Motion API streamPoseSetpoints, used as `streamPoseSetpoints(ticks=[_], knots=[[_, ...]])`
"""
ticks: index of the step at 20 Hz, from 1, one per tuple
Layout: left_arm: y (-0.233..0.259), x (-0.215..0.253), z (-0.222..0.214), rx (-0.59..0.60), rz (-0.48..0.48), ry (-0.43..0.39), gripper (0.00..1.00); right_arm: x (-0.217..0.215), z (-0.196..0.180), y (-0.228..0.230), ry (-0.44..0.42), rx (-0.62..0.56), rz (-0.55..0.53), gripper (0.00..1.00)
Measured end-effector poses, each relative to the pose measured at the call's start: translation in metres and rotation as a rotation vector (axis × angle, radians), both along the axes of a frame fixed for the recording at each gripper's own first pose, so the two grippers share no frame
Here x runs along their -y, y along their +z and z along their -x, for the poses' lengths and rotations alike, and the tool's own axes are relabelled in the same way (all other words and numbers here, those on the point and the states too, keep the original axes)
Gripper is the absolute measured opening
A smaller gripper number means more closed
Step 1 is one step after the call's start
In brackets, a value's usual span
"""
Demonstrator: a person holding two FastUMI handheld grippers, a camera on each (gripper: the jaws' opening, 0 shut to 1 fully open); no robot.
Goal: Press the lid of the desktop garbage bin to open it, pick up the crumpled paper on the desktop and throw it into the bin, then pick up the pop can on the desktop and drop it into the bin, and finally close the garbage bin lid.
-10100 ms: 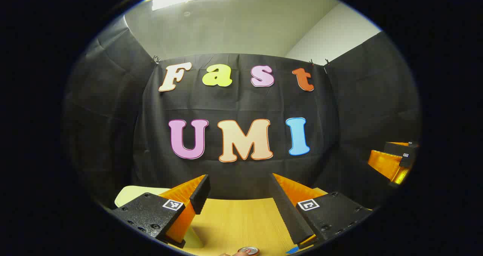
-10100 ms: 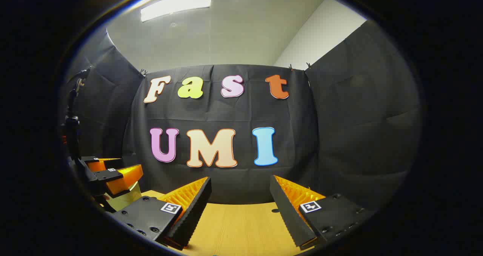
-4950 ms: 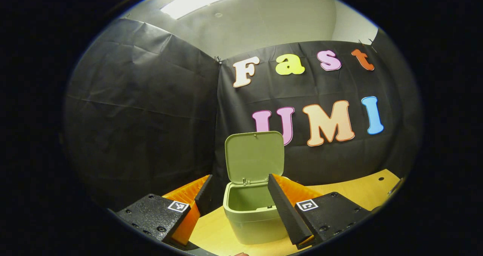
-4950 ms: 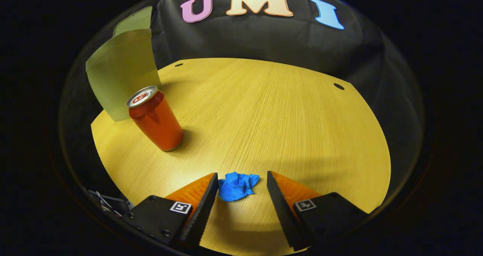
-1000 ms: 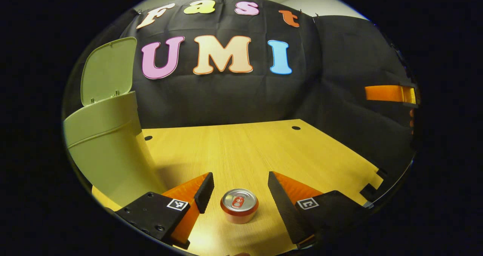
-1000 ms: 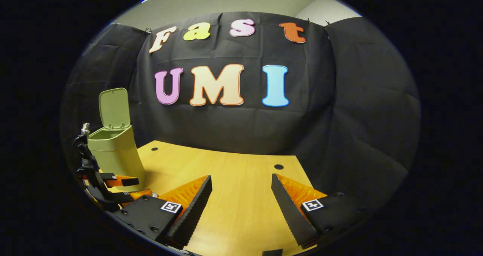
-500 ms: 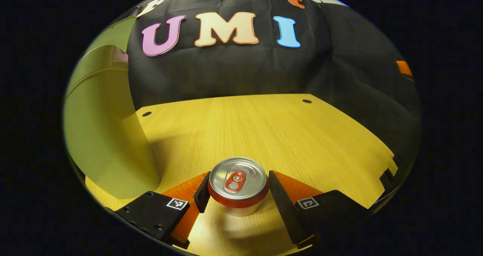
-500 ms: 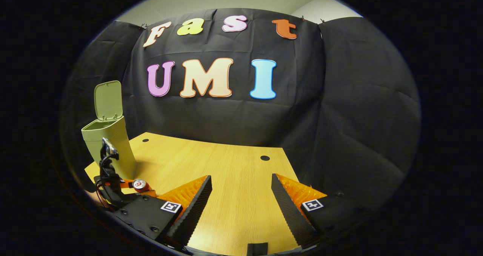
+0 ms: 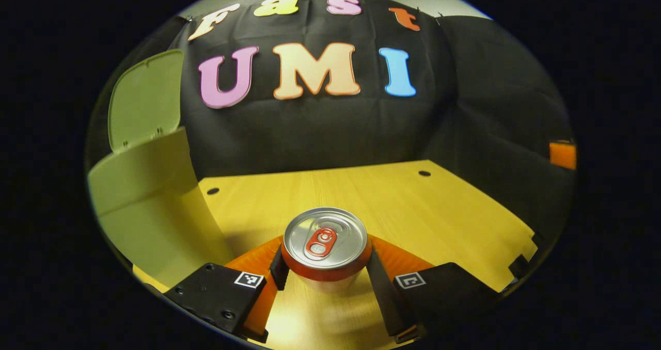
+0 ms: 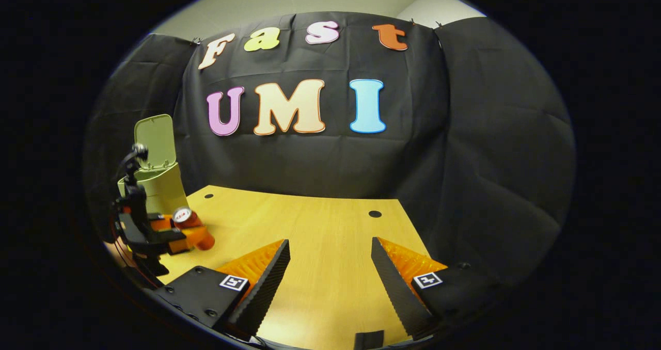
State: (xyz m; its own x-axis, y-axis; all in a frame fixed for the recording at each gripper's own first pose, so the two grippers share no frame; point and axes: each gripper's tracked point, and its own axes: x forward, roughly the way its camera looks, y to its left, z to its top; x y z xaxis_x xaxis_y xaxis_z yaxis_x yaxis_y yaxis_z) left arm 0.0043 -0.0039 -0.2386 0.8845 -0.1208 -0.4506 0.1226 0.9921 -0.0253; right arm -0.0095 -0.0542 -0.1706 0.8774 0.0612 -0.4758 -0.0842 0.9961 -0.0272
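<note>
My left claw (image 9: 325,267) is clenched on the pop can (image 9: 325,247), both fingers against its sides, above the worktop (image 9: 413,205); the open bin (image 9: 150,205) stands to its left. My right claw (image 10: 330,267) is spread, holding nothing.

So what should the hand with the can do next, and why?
Probably lift the pop can and carry it over the bin. The left gripper has its fingers closed on the can's sides, and the bin's lid stands open beside it.
</note>
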Motion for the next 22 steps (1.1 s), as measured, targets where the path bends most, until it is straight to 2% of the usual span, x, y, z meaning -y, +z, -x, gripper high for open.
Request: streamPoseSetpoints(ticks=[6, 12, 14, 15, 22], knots=[[0.1, -0.026, -0.038, 0.18, 0.009, 0.044, 0.77, -0.018, 0.003, -0.015, 0.02, -0.017, -0.057, 1.0], [0.171, -0.083, -0.055, 0.327, -0.036, 0.157, 0.76, -0.029, 0.001, -0.02, 0.049, -0.023, -0.071, 1.0], [0.176, -0.126, -0.051, 0.333, -0.089, 0.246, 0.75, -0.039, 0.0, -0.023, 0.066, -0.032, -0.081, 1.0], [0.177, -0.143, -0.048, 0.33, -0.097, 0.284, 0.77, -0.043, 0.0, -0.024, 0.073, -0.034, -0.084, 1.0], [0.14, -0.213, -0.021, 0.244, -0.123, 0.438, 0.77, -0.067, -0.003, -0.027, 0.118, -0.045, -0.078, 1.0]])
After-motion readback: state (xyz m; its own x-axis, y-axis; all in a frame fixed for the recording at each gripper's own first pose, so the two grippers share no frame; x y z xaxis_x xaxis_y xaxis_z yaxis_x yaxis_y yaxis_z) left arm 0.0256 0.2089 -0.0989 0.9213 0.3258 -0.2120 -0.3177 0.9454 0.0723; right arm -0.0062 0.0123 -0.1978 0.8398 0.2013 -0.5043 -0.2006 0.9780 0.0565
